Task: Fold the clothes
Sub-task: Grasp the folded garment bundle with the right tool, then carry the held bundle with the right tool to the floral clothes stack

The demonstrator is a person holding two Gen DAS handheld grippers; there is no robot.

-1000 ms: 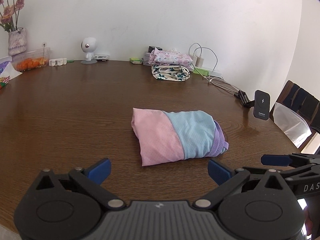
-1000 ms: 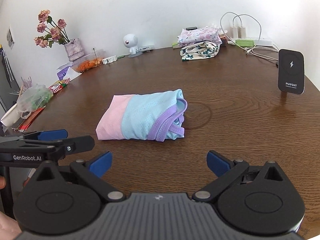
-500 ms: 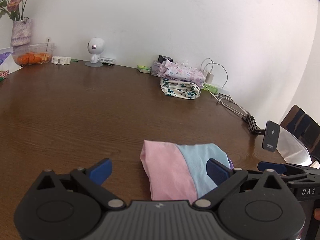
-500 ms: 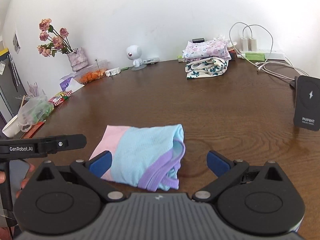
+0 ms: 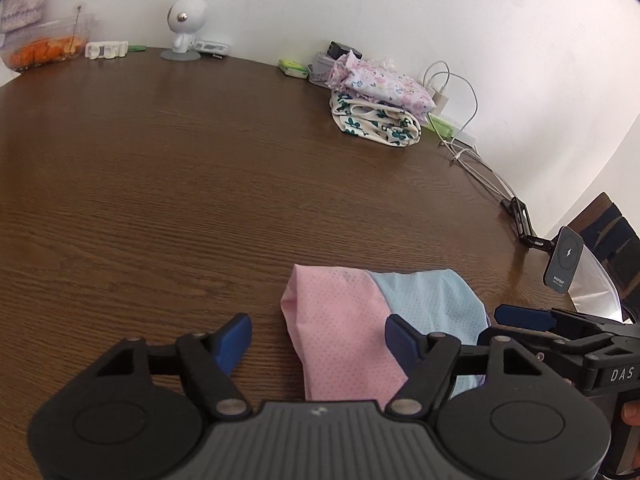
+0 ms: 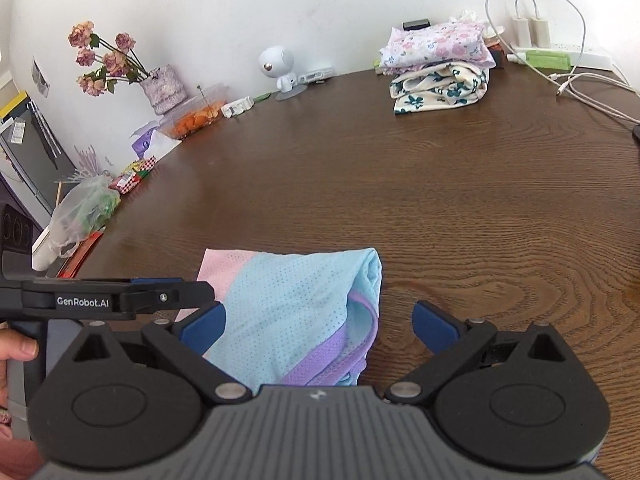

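A folded pink, light-blue and purple mesh garment (image 5: 352, 328) lies on the brown wooden table (image 5: 200, 184); it also shows in the right wrist view (image 6: 296, 312). My left gripper (image 5: 318, 338) is open, its jaws spread over the garment's pink end. My right gripper (image 6: 318, 322) is open, its jaws spread over the blue and purple end. Neither holds the cloth. A stack of folded floral clothes (image 5: 380, 104) sits at the far side of the table, also in the right wrist view (image 6: 438, 68).
A phone charger stand (image 5: 564, 260) stands at the right edge. Cables (image 6: 580, 88) and a power strip lie at the back right. A white toy robot (image 5: 185, 26), a food box (image 6: 194, 116), a flower vase (image 6: 162, 88) and a plastic bag (image 6: 86, 210) line the left side.
Both grippers have moved forward and down over the folded garment, which now lies between and under their open jaws. The garment has not moved.
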